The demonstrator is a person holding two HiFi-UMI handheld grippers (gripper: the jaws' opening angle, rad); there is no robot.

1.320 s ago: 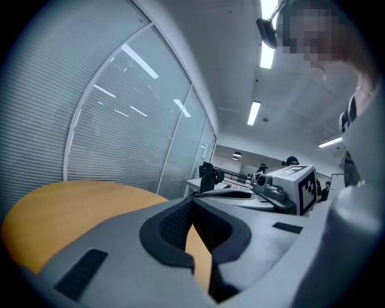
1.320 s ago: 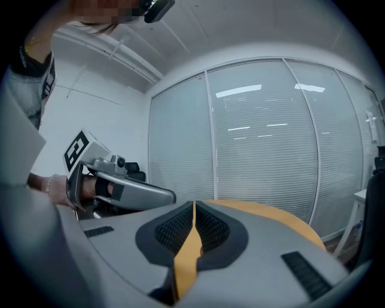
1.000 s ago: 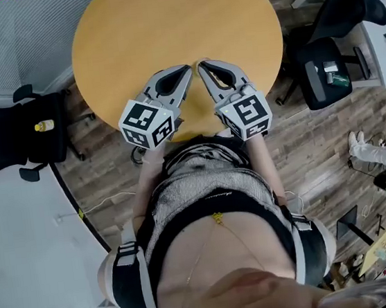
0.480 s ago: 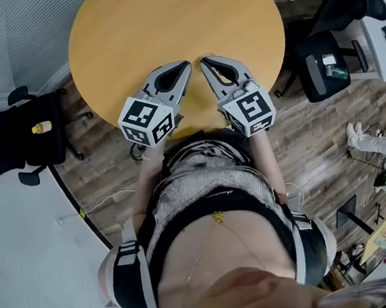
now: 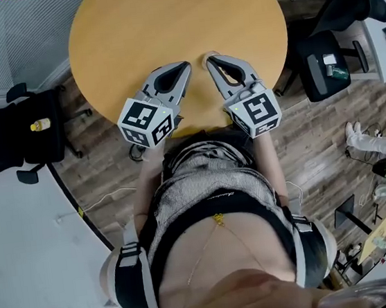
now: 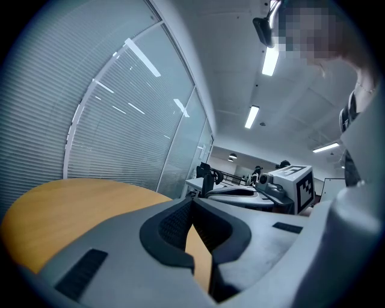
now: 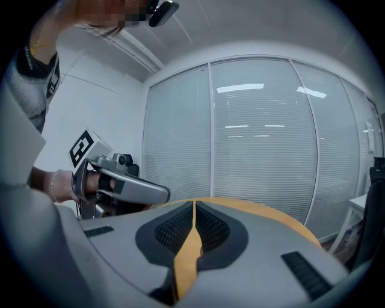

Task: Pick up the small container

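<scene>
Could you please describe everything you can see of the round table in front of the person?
The round table has a smooth, matte top that looks like light yellowish wood or laminate. It stands level on a dark plank floor, beside a glass wall with blinds. Its far rim is cut off in the head view and its base is hidden. The left gripper and right gripper, both shut, are held over its near part; contact cannot be judged.
</scene>
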